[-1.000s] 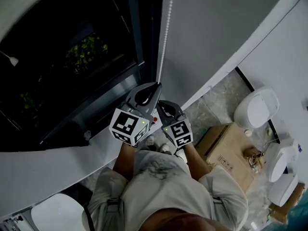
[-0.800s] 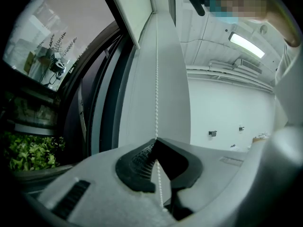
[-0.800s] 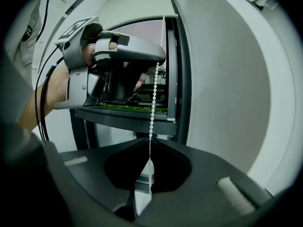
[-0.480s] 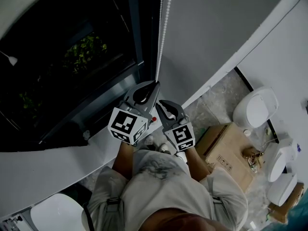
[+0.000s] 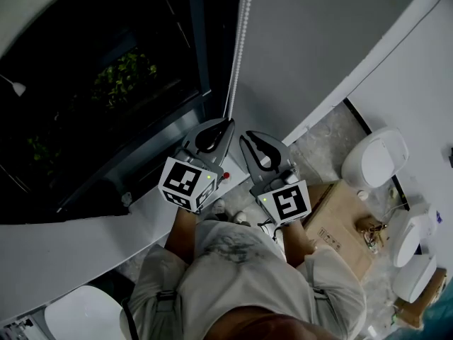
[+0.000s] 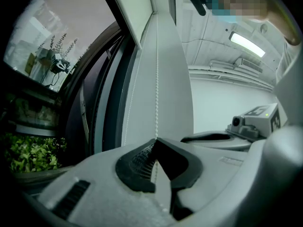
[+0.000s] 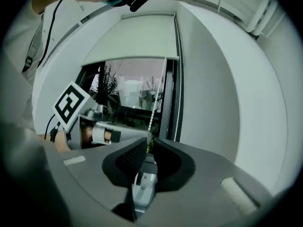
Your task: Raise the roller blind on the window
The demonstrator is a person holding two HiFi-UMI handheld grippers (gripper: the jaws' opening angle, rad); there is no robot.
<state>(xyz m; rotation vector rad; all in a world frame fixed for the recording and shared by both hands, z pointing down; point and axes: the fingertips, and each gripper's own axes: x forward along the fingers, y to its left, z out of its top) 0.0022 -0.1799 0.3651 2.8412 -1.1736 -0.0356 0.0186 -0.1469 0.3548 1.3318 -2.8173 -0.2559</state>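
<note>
A white bead chain (image 5: 239, 41) hangs down the window frame, next to the dark window (image 5: 106, 83). My left gripper (image 5: 226, 124) is shut on this chain, and in the left gripper view the bead chain (image 6: 156, 89) runs straight up from the closed pads (image 6: 142, 162). The right gripper (image 5: 247, 137) is raised just right of the left one and is apart from the chain. Its pads (image 7: 133, 157) show a narrow gap with nothing gripped. The grey roller blind (image 7: 137, 37) covers the top of the window (image 7: 128, 96). The chain (image 7: 152, 112) hangs beyond the right jaws.
A white sill (image 5: 85, 239) runs below the window. The grey wall (image 5: 318, 34) lies to the chain's right. On the floor are a cardboard box (image 5: 336, 218) and several white round objects (image 5: 375, 158). A white seat (image 5: 85, 314) is at lower left.
The right gripper has risen and drawn slightly to the right, from just beside and below the left one. The left gripper has stayed still, shut on the chain.
</note>
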